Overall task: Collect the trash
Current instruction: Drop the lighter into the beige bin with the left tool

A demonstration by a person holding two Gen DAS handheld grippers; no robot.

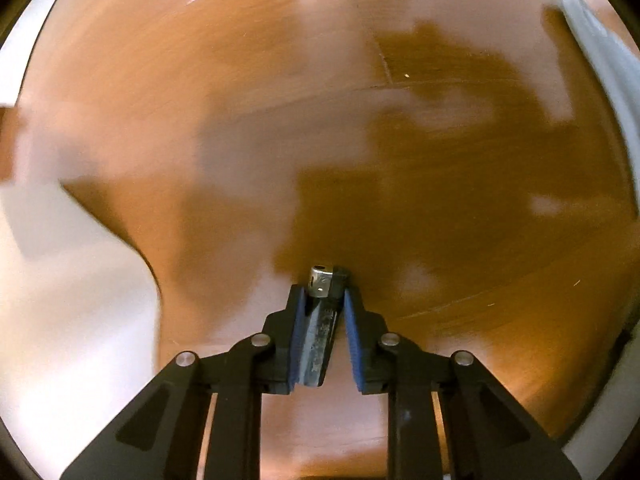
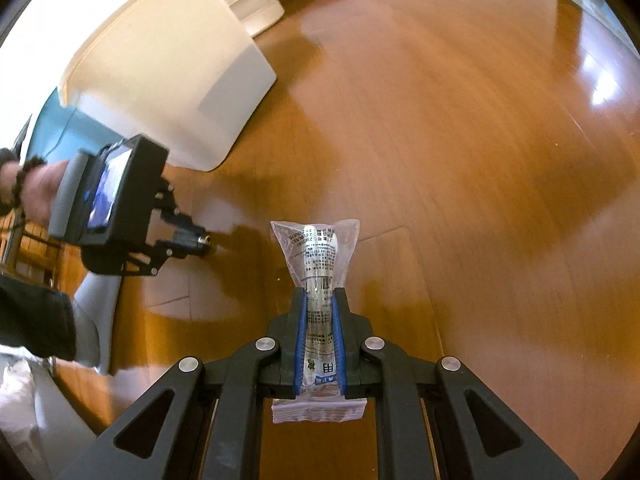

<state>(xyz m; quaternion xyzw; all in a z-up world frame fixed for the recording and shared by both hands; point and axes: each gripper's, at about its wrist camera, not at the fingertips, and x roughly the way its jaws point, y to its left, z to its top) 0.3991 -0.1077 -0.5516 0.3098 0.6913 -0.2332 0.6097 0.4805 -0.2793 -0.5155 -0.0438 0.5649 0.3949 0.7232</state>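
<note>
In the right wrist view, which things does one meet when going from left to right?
Person's hand → left gripper holding a lighter → white bin → plastic packet in the right gripper → bare wooden floor.

Left gripper (image 1: 325, 292): jaws nearly closed, clamped on small object, blue pads (image 1: 298, 320) converging toward tips, pointing 12 o'clock in own view. Same unit in right wrist view at 9 o'clock (image 2: 202, 242), tips low, close to floor; left hand (image 2: 40, 194) on grip, beaded bracelet at wrist. Right gripper (image 2: 320, 300): jaws narrow, pads pressing both sides of held item.
</note>
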